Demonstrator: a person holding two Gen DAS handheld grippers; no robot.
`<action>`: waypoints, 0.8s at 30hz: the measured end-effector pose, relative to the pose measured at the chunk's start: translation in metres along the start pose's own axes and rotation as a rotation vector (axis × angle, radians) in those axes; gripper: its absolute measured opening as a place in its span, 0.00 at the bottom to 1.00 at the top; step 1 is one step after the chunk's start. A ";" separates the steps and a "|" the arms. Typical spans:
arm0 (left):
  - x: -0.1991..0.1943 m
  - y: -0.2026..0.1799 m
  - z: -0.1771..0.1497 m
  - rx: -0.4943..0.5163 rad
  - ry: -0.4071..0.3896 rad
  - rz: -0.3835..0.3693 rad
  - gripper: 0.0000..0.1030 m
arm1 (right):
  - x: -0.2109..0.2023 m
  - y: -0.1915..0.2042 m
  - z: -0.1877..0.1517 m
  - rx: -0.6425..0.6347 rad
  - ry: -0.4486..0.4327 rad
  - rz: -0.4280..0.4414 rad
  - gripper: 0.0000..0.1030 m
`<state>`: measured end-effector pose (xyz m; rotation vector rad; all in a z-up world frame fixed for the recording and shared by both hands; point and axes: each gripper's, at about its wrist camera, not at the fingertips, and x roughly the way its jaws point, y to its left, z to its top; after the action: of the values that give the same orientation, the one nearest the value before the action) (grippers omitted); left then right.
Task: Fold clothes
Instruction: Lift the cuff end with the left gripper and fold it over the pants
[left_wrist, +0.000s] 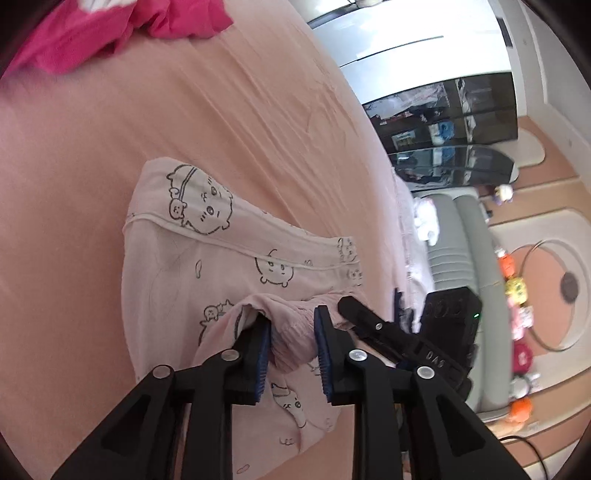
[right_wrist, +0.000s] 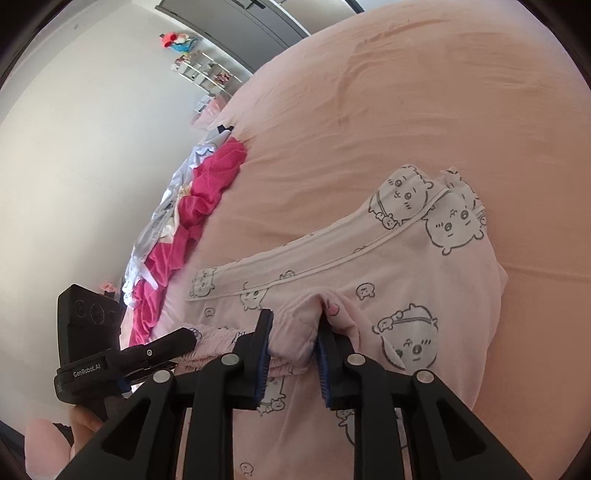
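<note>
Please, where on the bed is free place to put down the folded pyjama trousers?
The pink bedsheet is bare beyond the pyjama trousers, and between them and the magenta clothes. The strip along the wall is crowded with that pile. Near the left gripper and right gripper, the trousers cover the sheet.

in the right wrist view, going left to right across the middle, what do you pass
white wall → pile of magenta and white clothes → bare pink bedsheet → pink cartoon-print pyjama garment
</note>
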<state>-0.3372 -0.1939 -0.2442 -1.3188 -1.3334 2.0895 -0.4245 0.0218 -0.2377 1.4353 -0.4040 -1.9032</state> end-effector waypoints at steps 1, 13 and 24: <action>-0.003 0.006 0.005 -0.034 0.003 -0.028 0.40 | 0.002 -0.001 0.002 0.004 0.013 0.000 0.36; -0.028 -0.083 -0.040 0.725 -0.078 0.318 0.22 | -0.035 0.072 -0.028 -0.687 -0.066 -0.436 0.71; 0.029 -0.061 -0.023 0.842 -0.004 0.498 0.15 | 0.029 0.057 -0.008 -0.756 0.004 -0.468 0.48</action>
<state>-0.3449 -0.1312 -0.2117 -1.2937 -0.0178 2.5118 -0.4007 -0.0371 -0.2251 1.0548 0.6573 -2.0677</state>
